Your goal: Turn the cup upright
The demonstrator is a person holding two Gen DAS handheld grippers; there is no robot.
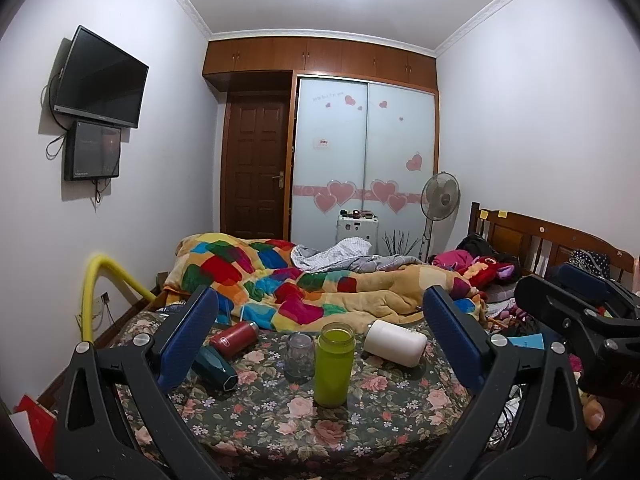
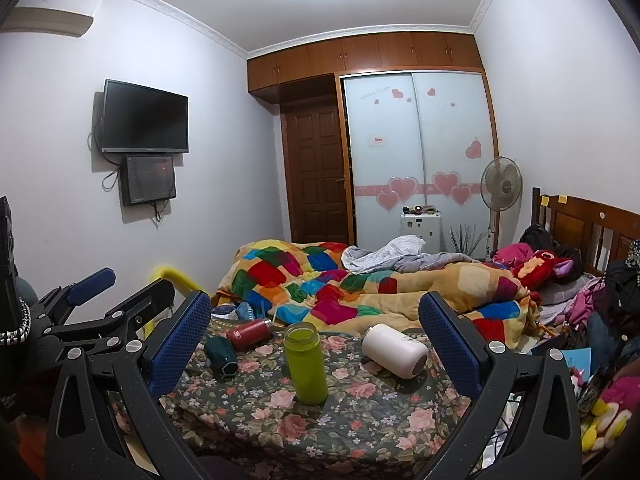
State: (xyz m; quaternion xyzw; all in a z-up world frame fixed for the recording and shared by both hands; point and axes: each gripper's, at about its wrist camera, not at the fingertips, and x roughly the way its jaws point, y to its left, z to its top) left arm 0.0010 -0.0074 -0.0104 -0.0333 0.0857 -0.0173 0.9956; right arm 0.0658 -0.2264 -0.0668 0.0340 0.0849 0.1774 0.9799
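Note:
A lime green cup (image 1: 333, 365) stands upright with its mouth up on the floral bedsheet (image 1: 280, 420); it also shows in the right wrist view (image 2: 305, 363). A clear glass jar (image 1: 300, 355) stands just left of it. A white cup (image 1: 395, 343) (image 2: 395, 351), a red bottle (image 1: 233, 338) (image 2: 249, 333) and a dark teal cup (image 1: 214, 368) (image 2: 221, 352) lie on their sides. My left gripper (image 1: 320, 340) is open and empty, short of the cups. My right gripper (image 2: 316, 340) is open and empty too.
A patchwork quilt (image 1: 320, 284) is heaped behind the cups. Clothes and plush toys (image 2: 552, 268) pile by the wooden headboard (image 2: 592, 224) at the right. A yellow tube (image 1: 104, 280) arches at the bed's left edge. The right gripper (image 1: 580, 312) shows in the left wrist view.

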